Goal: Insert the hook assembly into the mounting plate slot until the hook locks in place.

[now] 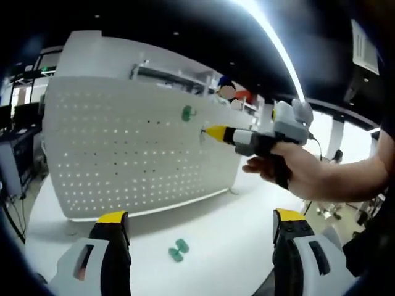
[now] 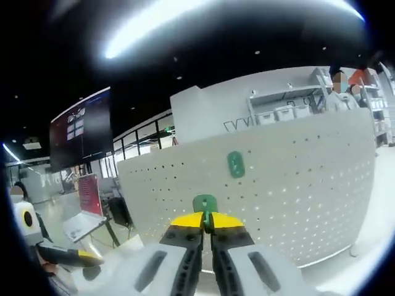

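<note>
A white perforated mounting plate [image 1: 123, 148] stands upright on a white table [image 1: 234, 234]. One green hook [image 1: 187, 113] hangs on its upper part. In the left gripper view my right gripper [image 1: 215, 132], held by a hand, has its yellow tips at the plate, just right of and below that hook. In the right gripper view the right gripper [image 2: 207, 221] is shut on a green hook assembly [image 2: 205, 203] close to the plate [image 2: 296, 185], below the mounted hook [image 2: 236, 164]. My left gripper [image 1: 200, 222] is open over the table, near two loose green pieces [image 1: 178, 250].
Shelving [image 2: 284, 108] and people stand behind the plate. A dark screen [image 2: 80, 132] and a laptop on a stand [image 2: 83, 225] are off to the left. A desk with monitors [image 1: 15, 142] lies past the table's left edge.
</note>
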